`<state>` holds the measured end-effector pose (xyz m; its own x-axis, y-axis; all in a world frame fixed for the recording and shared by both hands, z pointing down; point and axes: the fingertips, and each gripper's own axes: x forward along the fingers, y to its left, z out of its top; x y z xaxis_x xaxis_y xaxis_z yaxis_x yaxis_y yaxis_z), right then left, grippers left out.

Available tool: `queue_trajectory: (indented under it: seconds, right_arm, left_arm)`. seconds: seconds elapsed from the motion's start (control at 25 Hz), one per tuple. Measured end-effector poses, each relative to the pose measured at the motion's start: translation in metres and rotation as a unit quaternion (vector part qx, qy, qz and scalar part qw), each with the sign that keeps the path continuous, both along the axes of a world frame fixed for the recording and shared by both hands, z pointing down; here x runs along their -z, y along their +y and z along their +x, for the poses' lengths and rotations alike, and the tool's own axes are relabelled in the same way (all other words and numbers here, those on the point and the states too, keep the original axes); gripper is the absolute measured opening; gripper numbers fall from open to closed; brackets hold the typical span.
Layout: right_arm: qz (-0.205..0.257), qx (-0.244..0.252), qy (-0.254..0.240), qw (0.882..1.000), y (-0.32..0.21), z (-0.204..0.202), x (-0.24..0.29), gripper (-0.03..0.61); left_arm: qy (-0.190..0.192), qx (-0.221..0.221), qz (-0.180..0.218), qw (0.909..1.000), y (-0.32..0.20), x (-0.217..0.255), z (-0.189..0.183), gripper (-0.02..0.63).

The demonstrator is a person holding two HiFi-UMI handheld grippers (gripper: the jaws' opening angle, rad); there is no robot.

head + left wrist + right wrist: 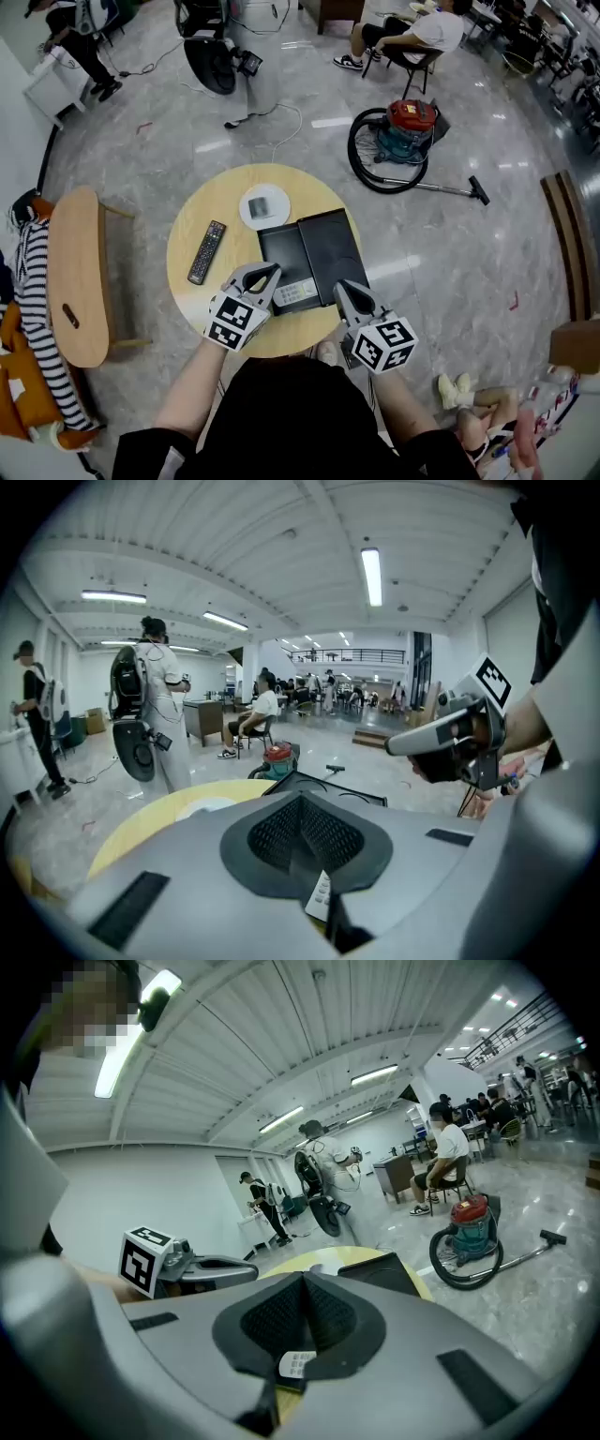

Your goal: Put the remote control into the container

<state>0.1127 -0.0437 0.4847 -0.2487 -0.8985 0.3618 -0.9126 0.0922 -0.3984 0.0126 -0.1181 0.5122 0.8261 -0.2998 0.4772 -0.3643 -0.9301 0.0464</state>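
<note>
At the near edge of the round table, the left gripper and the right gripper each have their jaws pressed together with nothing held. Their tips sit on either side of a pale remote control, which lies at the near end of the open black container. A black remote control lies apart to the container's left, a white disc sits just behind it, and farther off a vacuum cleaner stands on the floor.
</note>
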Motion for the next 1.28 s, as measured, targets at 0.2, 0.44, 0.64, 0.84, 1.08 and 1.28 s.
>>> queue_trajectory:
  seconds: [0.2, 0.44, 0.64, 0.84, 1.08, 1.28]
  right_arm:
    - [0.02, 0.033, 0.021, 0.999, -0.013, -0.017, 0.008, 0.006]
    - [0.048, 0.03, 0.04, 0.998, -0.016, -0.012, 0.014, 0.006]
    - [0.05, 0.03, 0.037, 0.998, -0.021, -0.009, 0.017, 0.006]
    - [0.055, 0.045, 0.037, 0.997, -0.025, -0.014, 0.024, 0.006]
    - [0.056, 0.061, 0.036, 0.996, -0.028, -0.02, 0.025, 0.006]
    - [0.055, 0.076, 0.037, 0.995, -0.03, -0.029, 0.026, 0.006]
  left_arm:
    - [0.038, 0.055, 0.015, 0.9976, -0.009, 0.03, -0.034, 0.006]
    - [0.106, 0.136, 0.032, 0.9845, -0.019, 0.06, -0.088, 0.006]
    - [0.125, 0.168, 0.015, 0.9778, -0.018, 0.055, -0.111, 0.005]
    - [0.137, 0.187, 0.014, 0.9727, -0.016, 0.06, -0.113, 0.006]
    - [0.143, 0.21, 0.007, 0.9672, -0.022, 0.06, -0.126, 0.006]
    - [0.129, 0.215, 0.005, 0.968, -0.023, 0.053, -0.13, 0.006]
